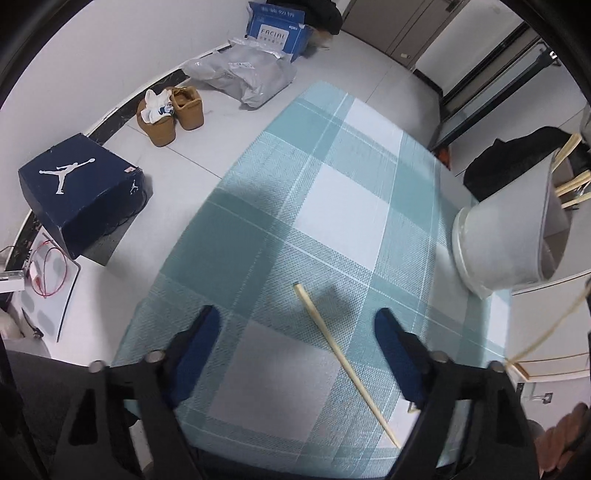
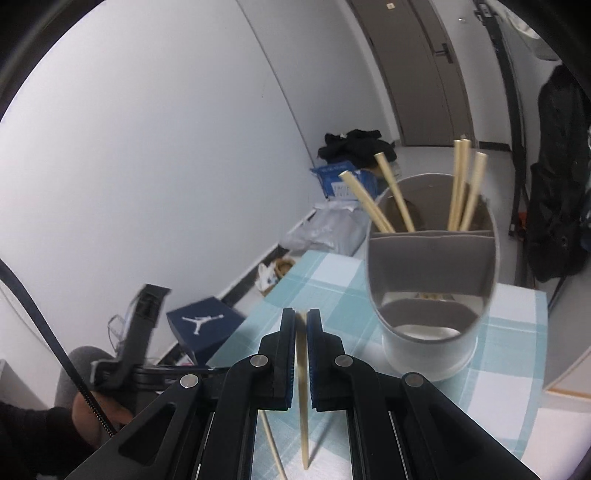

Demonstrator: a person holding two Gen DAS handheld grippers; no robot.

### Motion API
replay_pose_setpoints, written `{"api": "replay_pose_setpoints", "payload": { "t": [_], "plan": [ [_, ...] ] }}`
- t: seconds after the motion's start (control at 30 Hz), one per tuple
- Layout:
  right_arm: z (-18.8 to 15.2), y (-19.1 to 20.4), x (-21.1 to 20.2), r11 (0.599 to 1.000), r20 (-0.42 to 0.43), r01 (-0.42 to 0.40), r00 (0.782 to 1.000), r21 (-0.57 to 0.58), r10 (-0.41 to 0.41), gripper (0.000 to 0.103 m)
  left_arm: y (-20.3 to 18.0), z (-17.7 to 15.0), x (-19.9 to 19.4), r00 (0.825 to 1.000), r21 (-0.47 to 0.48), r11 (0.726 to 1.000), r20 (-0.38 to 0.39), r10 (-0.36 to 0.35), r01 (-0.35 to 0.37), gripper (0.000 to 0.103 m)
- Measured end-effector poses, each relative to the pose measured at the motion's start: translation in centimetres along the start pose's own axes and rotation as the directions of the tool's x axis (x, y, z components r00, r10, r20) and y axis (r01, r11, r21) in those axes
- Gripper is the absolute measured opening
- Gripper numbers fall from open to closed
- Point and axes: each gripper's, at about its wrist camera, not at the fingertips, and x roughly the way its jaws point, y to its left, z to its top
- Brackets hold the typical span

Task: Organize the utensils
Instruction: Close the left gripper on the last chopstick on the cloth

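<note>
A pale wooden chopstick (image 1: 345,363) lies on the teal checked tablecloth (image 1: 325,192) between the open fingers of my left gripper (image 1: 297,332), which hovers above it. My right gripper (image 2: 301,325) is shut on another chopstick (image 2: 303,413) that hangs down between its pads. The white divided utensil holder (image 2: 430,306) stands just ahead and right of it, with several chopsticks (image 2: 461,188) upright in its back compartment. The holder also shows at the right edge of the left wrist view (image 1: 513,236). The loose chopstick also shows under the right gripper (image 2: 271,446).
On the floor left of the table are a dark blue shoe box (image 1: 81,192), tan shoes (image 1: 171,112), a grey plastic bag (image 1: 247,74) and a blue carton (image 1: 277,27). A black bag (image 1: 517,162) lies beyond the table's right edge.
</note>
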Motion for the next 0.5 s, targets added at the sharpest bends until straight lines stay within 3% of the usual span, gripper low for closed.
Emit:
{"api": "replay_pose_setpoints", "payload": {
  "t": [0.03,0.13,0.2,0.23,0.3,0.4,0.5],
  "plan": [
    [-0.1,-0.2,-0.2,1.0,0.005,0.002,1.0,-0.002,-0.002,0.005,-0.5,0.0,0.2,1.0,0.015,1.0,-0.008,0.019,-0.019,0.072],
    [-0.4,-0.4,-0.7,1.0,0.02,-0.009,1.0,-0.014,0.009,0.005,-1.4,-0.4,1.0,0.997,0.032,0.997,-0.032,0.066,-0.065,0.053],
    [-0.3,-0.7,-0.8,1.0,0.027,-0.019,0.999,-0.021,0.02,0.005,-1.5,-0.4,1.7,0.995,0.011,0.997,-0.057,0.083,-0.083,0.036],
    [-0.4,-0.9,-1.2,0.999,0.034,-0.024,0.999,-0.022,0.025,0.005,-1.5,-0.5,2.1,0.993,-0.01,0.995,-0.068,0.095,-0.096,0.034],
    [-0.7,-0.5,-1.2,0.999,0.042,-0.032,0.999,-0.032,0.033,0.005,-1.6,-0.4,1.8,0.994,-0.035,0.994,-0.037,0.105,-0.106,0.022],
    [-0.9,-1.1,-1.7,0.999,0.045,-0.051,0.998,-0.018,0.052,0.005,-2.5,0.0,2.4,0.99,-0.041,0.99,-0.034,0.136,-0.137,0.008],
    [-0.9,-1.8,-2.1,0.998,0.049,-0.058,0.997,-0.01,0.059,0.005,-3.4,0.5,3.0,0.986,-0.048,0.985,-0.023,0.165,-0.166,0.003]
  ]
}}
